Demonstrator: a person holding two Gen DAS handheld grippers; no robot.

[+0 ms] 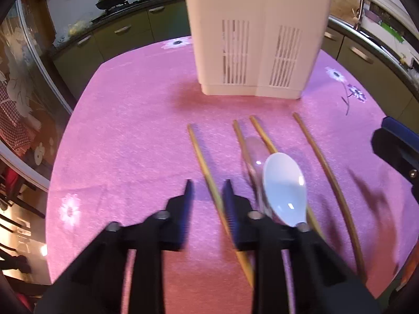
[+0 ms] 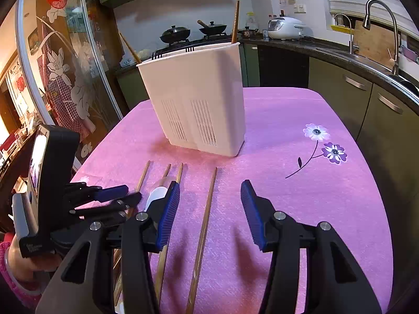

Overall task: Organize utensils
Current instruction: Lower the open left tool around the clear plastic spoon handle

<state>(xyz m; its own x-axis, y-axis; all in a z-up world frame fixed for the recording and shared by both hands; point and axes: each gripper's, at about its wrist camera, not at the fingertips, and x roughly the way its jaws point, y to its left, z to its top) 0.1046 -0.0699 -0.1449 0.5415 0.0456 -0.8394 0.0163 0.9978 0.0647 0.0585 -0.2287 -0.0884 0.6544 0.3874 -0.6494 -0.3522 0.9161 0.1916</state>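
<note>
A white slotted utensil holder [image 1: 256, 34] [image 2: 196, 99] stands on the pink cloth; a chopstick and black forks stick out of it in the right wrist view. Several wooden chopsticks [image 1: 207, 172] [image 2: 204, 225] lie side by side in front of it. A white spoon [image 1: 285, 188] [image 2: 157, 195] lies across the middle ones. My left gripper [image 1: 208, 187] [image 2: 115, 196] is open, low over the leftmost chopstick, beside the spoon. My right gripper [image 2: 210, 191] is open and empty, above the rightmost chopstick; its edge shows in the left wrist view [image 1: 395, 146].
The table carries a pink cloth [image 2: 301, 183] with flower prints. Kitchen counters, a sink with tap [image 2: 379, 26], a rice cooker [image 2: 285, 27] and a stove with pans [image 2: 193, 31] lie beyond. A glass door [image 2: 65, 73] is at the left.
</note>
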